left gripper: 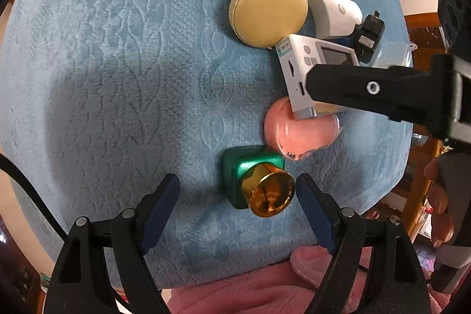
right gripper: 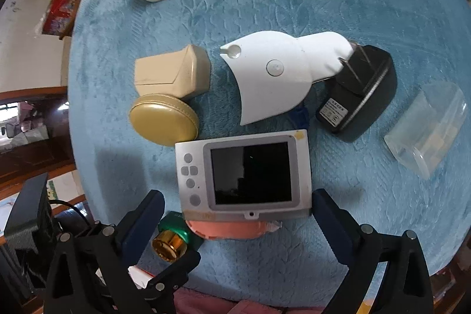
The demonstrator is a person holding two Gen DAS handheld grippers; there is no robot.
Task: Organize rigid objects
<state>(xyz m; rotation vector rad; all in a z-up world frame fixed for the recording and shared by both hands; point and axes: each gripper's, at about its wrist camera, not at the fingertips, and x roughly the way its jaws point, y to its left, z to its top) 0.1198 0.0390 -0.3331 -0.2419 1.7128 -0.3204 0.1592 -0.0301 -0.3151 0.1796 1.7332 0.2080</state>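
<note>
Right wrist view: your right gripper (right gripper: 238, 214) is spread wide around a silver camera (right gripper: 244, 175), one finger on each short side, not yet touching it. The camera lies screen-up on a blue cloth (right gripper: 353, 211), its near edge resting on a pink case (right gripper: 229, 230). It looks stiff, smooth and fairly light; the screen seems fragile, so clamp the short metal sides, since slick metal could slip. Left wrist view: your left gripper (left gripper: 238, 193) is also wide open and holds nothing, hanging low over a green bottle (left gripper: 238, 169) with a gold cap (left gripper: 270, 193) just inside its right finger. The right gripper reaches in from the right above the camera.
</note>
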